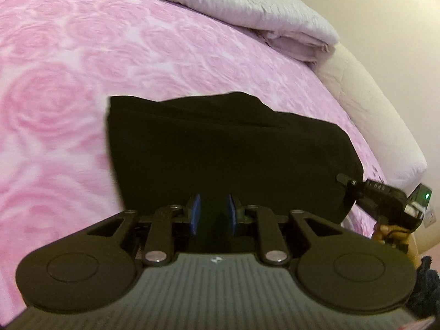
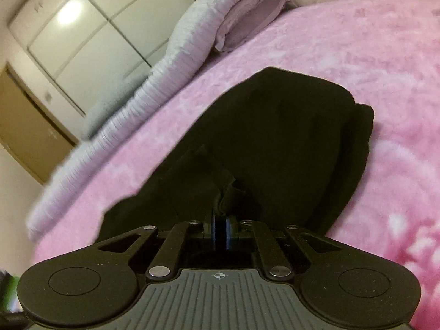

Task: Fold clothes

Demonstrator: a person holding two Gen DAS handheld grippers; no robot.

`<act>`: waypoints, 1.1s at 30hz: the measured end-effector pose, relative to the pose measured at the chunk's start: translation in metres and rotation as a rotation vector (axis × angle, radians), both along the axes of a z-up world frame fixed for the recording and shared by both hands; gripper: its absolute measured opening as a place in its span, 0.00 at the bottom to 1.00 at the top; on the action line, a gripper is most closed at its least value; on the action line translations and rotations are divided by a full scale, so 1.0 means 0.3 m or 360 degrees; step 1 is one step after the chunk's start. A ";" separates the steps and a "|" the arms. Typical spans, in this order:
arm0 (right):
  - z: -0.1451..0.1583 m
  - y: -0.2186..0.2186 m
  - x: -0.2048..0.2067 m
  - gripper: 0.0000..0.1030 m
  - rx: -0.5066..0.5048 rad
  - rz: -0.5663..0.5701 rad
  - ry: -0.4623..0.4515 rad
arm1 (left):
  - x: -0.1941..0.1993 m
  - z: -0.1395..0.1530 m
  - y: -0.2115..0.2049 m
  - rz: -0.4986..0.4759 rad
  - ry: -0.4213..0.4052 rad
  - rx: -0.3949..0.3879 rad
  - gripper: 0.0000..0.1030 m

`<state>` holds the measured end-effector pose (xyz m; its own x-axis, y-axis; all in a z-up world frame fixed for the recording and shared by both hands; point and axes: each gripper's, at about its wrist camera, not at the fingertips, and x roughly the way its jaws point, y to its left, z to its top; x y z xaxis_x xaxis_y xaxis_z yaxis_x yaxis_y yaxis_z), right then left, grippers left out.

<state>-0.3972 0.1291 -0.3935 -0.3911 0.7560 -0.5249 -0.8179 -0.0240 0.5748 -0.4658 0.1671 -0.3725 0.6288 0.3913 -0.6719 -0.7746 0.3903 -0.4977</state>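
Lying on the pink bedspread (image 1: 68,88), the black garment (image 2: 275,137) is stretching ahead of the right gripper (image 2: 220,228), clamped on its near edge; the left gripper (image 1: 213,214) is gaping over it, unpinched

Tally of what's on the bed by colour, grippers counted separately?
Black garment: 1
Pink rose blanket: 1
Pale lilac folded quilt: 1
Grippers: 2, left gripper and right gripper
Total: 5
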 end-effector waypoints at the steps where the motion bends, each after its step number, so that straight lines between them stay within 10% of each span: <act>1: 0.016 -0.003 -0.001 0.06 0.0046 0.0009 -0.0029 | 0.015 0.000 0.002 -0.0009 0.0011 0.0006 0.16; 5: 0.101 -0.029 0.007 0.06 0.0270 0.0023 -0.0176 | 0.057 -0.004 0.010 -0.0035 0.0035 0.0021 0.16; 23: 0.037 0.077 0.240 0.07 0.0095 -0.0322 -0.0264 | 0.153 -0.018 -0.015 -0.0138 0.0085 0.0065 0.16; 30: 0.155 0.005 0.179 0.09 0.0157 -0.0492 -0.0705 | 0.132 -0.001 -0.047 -0.0116 0.0135 0.0113 0.16; 33: 0.147 -0.015 0.163 0.09 0.0213 -0.0253 -0.0497 | 0.146 -0.013 -0.058 -0.0122 0.0164 0.0117 0.16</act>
